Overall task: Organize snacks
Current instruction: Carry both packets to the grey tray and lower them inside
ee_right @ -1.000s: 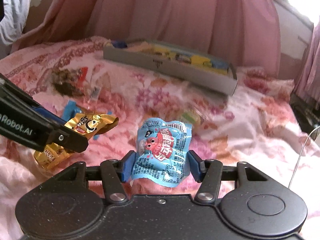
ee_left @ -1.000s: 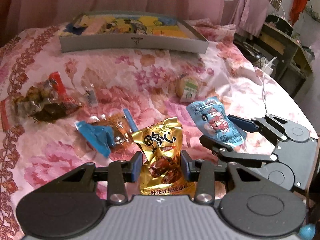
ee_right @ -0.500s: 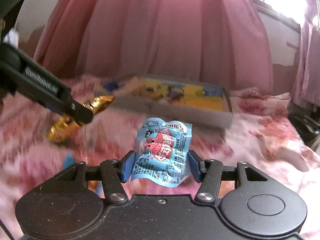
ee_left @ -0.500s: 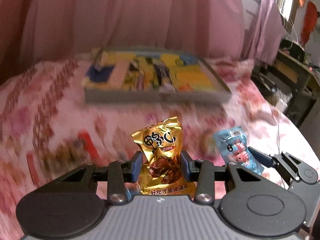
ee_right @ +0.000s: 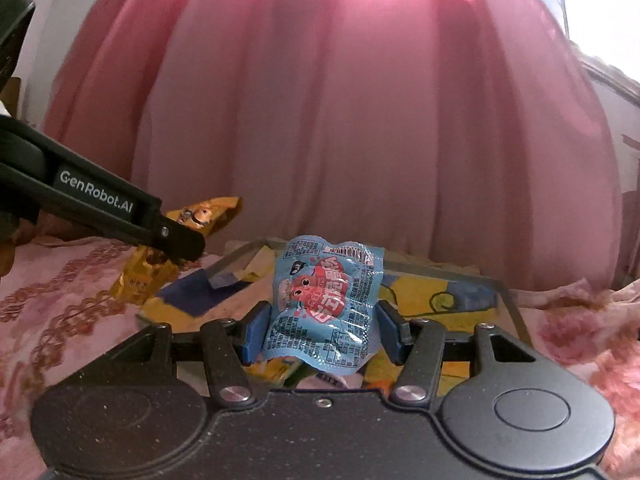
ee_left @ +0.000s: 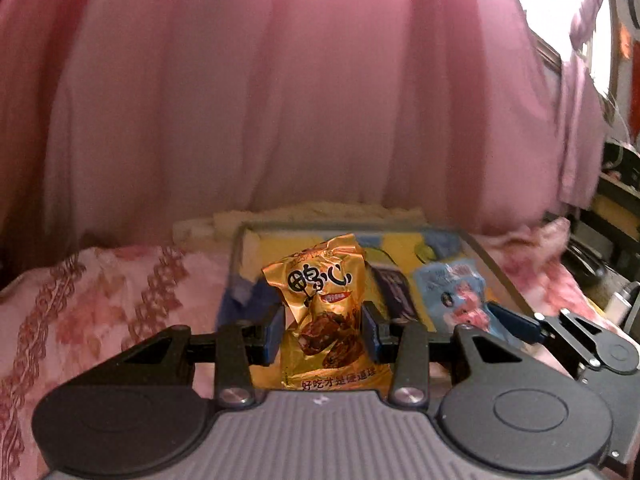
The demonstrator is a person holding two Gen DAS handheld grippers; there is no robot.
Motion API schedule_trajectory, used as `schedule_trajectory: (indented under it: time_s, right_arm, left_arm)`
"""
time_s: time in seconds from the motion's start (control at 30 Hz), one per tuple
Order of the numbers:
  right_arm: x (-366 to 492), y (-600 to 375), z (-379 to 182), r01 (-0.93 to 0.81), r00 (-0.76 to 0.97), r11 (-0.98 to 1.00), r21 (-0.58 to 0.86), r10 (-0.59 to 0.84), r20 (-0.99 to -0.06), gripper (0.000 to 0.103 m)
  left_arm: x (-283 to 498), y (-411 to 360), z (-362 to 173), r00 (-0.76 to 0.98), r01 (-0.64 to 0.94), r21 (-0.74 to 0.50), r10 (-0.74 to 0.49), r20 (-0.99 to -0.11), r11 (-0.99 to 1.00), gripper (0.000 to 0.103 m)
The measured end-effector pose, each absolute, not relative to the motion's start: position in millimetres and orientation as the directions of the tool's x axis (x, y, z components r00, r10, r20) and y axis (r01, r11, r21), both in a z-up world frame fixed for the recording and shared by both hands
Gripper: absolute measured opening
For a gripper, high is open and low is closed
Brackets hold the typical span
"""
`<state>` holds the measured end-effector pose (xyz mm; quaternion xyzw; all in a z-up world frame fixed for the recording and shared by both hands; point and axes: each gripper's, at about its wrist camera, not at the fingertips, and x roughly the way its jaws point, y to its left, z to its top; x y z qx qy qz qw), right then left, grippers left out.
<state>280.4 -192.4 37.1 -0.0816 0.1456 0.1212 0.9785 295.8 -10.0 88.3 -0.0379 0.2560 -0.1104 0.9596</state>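
Left gripper (ee_left: 323, 332) pinches the gold snack packet (ee_left: 326, 312) upright, lower centre of its view. Right gripper (ee_right: 320, 330) clamps the blue snack packet (ee_right: 326, 306), also lower centre. Both packets hang over the shallow tray (ee_right: 506, 300) just ahead, the gold at its left end, so each should only need lowering and releasing.

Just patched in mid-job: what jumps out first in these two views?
A shiny gold snack packet is pinched upright in the left gripper, and a light blue snack packet in the right gripper. Both are held above a grey tray with a yellow cartoon bottom. A pink curtain fills the background.
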Motion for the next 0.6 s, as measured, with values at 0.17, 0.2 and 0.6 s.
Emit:
schedule_trajectory:
  time_s: [0.17,0.2,0.6]
  right_arm:
    - [303,-183,27,-0.230,0.917,0.970,-0.075,0.190,-0.349,0.058]
    - [305,-180,24,-0.229,0.915,0.971,-0.073,0.189,-0.356,0.058]
    - [323,-161,4,-0.251,0.884,0.962,-0.107,0.183,-0.430,0.059]
  left_arm:
    - [326,5,68,0.854,0.142,-0.168,-0.206,-0.478,0.976,0.044]
    - [330,8,64,0.853,0.135,-0.172,-0.202,-0.480,0.976,0.044]
    - [353,11,26,0.835,0.153,-0.180,-0.225,-0.502,0.972,0.044]
